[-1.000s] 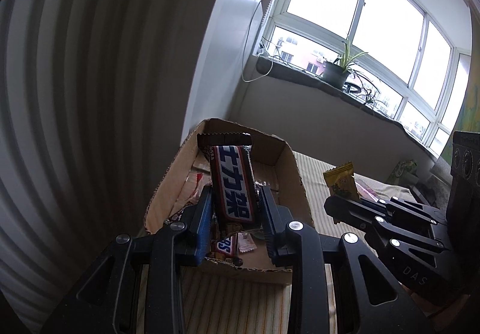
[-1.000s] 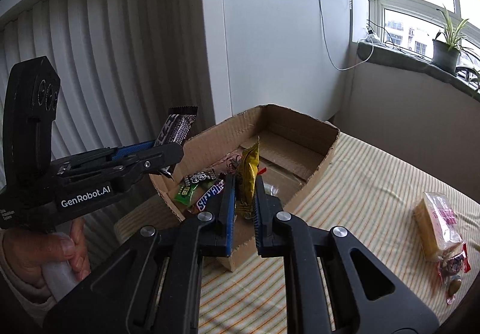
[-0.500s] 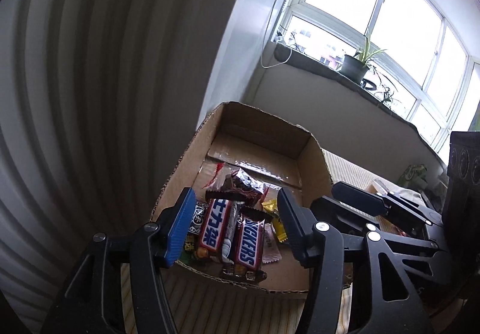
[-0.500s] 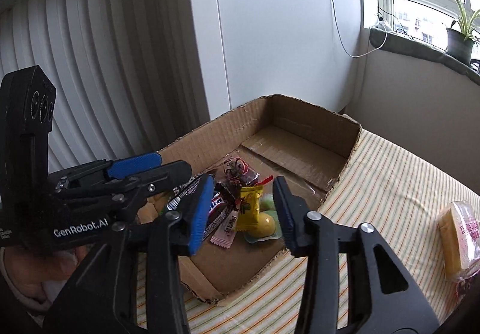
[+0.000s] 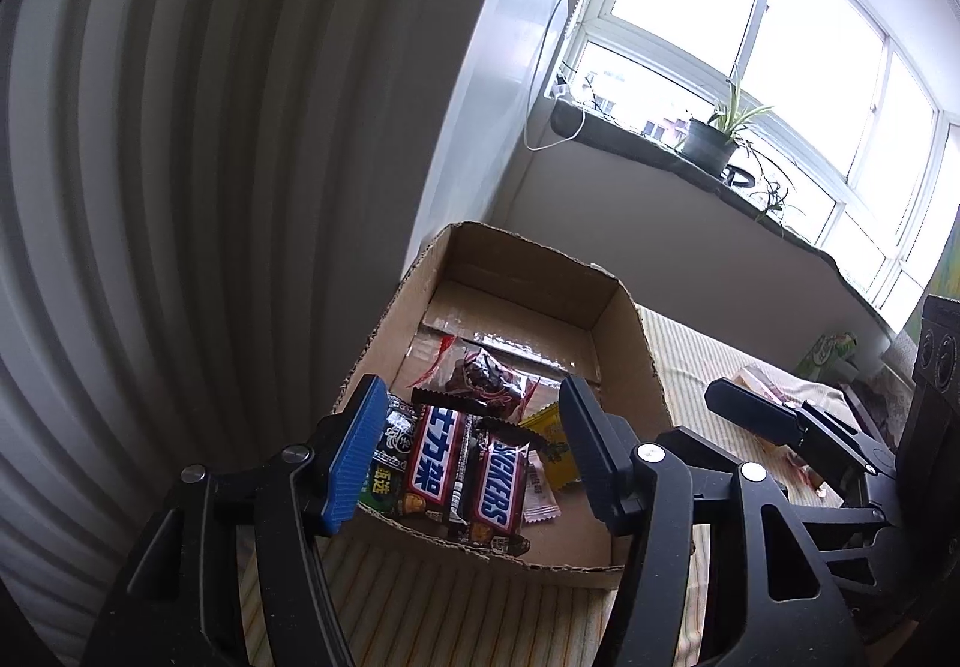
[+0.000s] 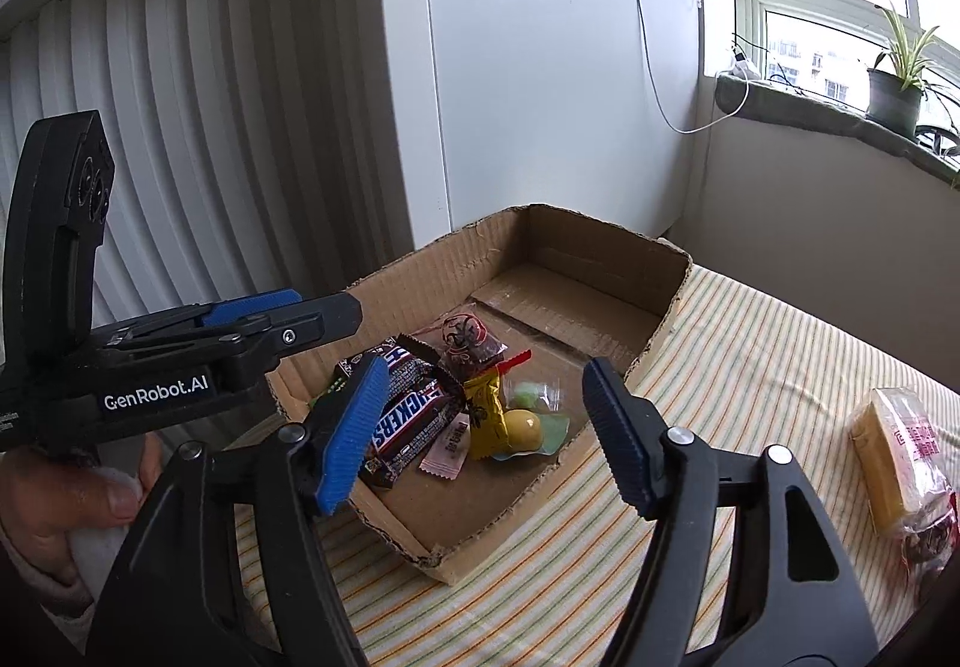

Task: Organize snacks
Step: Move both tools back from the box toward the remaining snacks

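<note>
- The left gripper (image 5: 474, 448) and right gripper (image 6: 486, 430) both tilt down over the box (image 6: 606, 238), side by side; a hand (image 6: 66, 493) grips the left one's handle.
- Both jaws have just been opening and stand apart, with nothing between them.
- The box is shallow corrugated cardboard with ragged cut edges, on a striped cloth (image 6: 750, 367).
- Inside the box, at its near end, lie glossy Snickers bars (image 5: 501, 481), flat.
- A crinkly yellow packet (image 6: 489, 409) lies beside them.

I read "SNICKERS" on the bar (image 5: 499, 481) nearest me in the box, Chinese characters "士力架" on the bar (image 5: 436, 464) left of it, and "GenRobot.AI" on my left gripper (image 6: 282, 319) body.
</note>
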Demonstrator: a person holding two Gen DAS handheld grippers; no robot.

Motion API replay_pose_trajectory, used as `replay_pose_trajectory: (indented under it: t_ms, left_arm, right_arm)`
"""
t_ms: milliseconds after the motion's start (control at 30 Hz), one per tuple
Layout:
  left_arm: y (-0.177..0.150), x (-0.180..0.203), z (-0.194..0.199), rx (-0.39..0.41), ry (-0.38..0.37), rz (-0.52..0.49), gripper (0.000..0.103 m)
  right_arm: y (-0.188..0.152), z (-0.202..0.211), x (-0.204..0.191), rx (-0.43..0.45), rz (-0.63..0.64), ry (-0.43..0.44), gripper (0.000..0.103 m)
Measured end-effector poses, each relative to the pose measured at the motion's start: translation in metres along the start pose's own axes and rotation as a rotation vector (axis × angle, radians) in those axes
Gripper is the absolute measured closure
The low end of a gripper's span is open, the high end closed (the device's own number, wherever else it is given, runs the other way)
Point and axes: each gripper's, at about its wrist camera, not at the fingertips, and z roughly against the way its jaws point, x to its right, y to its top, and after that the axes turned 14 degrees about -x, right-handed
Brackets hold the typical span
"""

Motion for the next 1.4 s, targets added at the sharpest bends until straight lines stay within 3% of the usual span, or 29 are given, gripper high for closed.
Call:
replay_pose_trajectory:
  t_ms: [400, 500, 700, 933, 1167, 1400]
  left_arm:
    - [-0.002, 0.061, 0.008, -0.008, -0.001, -0.124, 0.043]
    - [-0.005, 0.09, 0.004, -0.021, -0.01, -0.176, 0.038]
    - [-0.016, 0.155, -0.01, -0.065, -0.052, -0.29, 0.037]
    - [-0.03, 0.22, -0.015, -0.091, -0.094, -0.421, 0.037]
    - [-0.046, 0.252, -0.017, -0.117, -0.12, -0.487, 0.037]
    - [-0.051, 0.265, -0.023, -0.138, -0.127, -0.514, 0.037]
  right_arm:
    - [-0.03, 0.041, 0.027, 0.039, -0.089, -0.041, 0.022]
    - [-0.043, 0.053, 0.047, 0.04, -0.138, -0.054, 0.022]
    - [-0.081, 0.088, 0.1, 0.064, -0.259, -0.105, 0.022]
    - [-0.142, 0.137, 0.162, 0.089, -0.393, -0.232, 0.021]
    - [-0.182, 0.168, 0.197, 0.096, -0.49, -0.295, 0.021]
    - [-0.189, 0.171, 0.201, 0.096, -0.507, -0.303, 0.021]
